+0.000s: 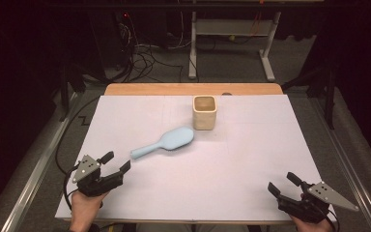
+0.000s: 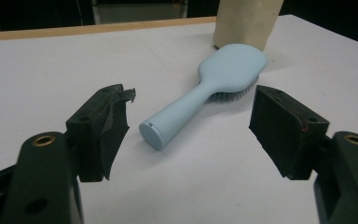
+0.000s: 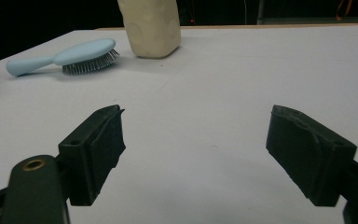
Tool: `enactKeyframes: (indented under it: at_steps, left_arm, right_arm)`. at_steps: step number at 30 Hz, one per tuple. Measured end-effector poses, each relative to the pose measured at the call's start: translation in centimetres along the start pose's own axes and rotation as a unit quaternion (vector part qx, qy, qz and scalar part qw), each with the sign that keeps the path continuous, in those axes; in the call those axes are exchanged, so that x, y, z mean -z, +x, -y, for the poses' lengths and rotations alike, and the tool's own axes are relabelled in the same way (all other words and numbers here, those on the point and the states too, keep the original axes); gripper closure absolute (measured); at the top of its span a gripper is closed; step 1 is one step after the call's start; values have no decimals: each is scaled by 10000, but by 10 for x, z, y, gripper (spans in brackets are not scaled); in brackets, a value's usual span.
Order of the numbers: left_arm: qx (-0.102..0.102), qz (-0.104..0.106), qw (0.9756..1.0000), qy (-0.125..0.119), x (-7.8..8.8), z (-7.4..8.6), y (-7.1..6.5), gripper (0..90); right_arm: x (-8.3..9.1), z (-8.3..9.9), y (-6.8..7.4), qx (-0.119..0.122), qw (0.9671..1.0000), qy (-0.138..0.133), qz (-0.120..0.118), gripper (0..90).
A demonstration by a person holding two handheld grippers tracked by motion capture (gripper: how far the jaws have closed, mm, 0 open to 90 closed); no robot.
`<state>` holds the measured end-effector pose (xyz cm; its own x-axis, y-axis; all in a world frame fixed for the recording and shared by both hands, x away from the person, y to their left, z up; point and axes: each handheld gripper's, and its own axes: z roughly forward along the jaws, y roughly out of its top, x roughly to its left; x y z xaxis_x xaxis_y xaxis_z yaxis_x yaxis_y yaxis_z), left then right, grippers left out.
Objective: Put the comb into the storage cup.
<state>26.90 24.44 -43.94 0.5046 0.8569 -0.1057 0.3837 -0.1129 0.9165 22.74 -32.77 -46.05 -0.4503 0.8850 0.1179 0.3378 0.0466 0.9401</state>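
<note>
A white table [image 1: 251, 159] carries a beige cup [image 1: 205, 112] at the back, and a light-blue hairbrush [image 1: 166, 141] lies bristles down just before it. The left gripper [image 1: 117, 162] sits wide open near the brush handle, apparently starting a reach; next it must straddle the handle and close. The right gripper [image 1: 282, 182] rests wide open, well apart. No writing is legible.

The high view looks forward and down from the person's side onto the whole white table [image 1: 251, 159]. Each gripper view sits low, just behind its own jaws, skimming the tabletop. All three share the light-blue hairbrush [image 1: 166, 141] and beige cup [image 1: 205, 112], nearest in the left gripper view.
</note>
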Motion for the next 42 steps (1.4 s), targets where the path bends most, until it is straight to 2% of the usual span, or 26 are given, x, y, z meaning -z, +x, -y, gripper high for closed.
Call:
enactKeyframes:
  at_steps: [20,42]
  left_arm:
    - [37,158,9998,110,-16,-11,-1,288]
    - [29,379,9989,255,-39,-25,-11,305]
  right_arm:
    - [1,0,-1,13,10000,-37,3,195]
    - [1,0,-1,30,10000,-46,-8,195]
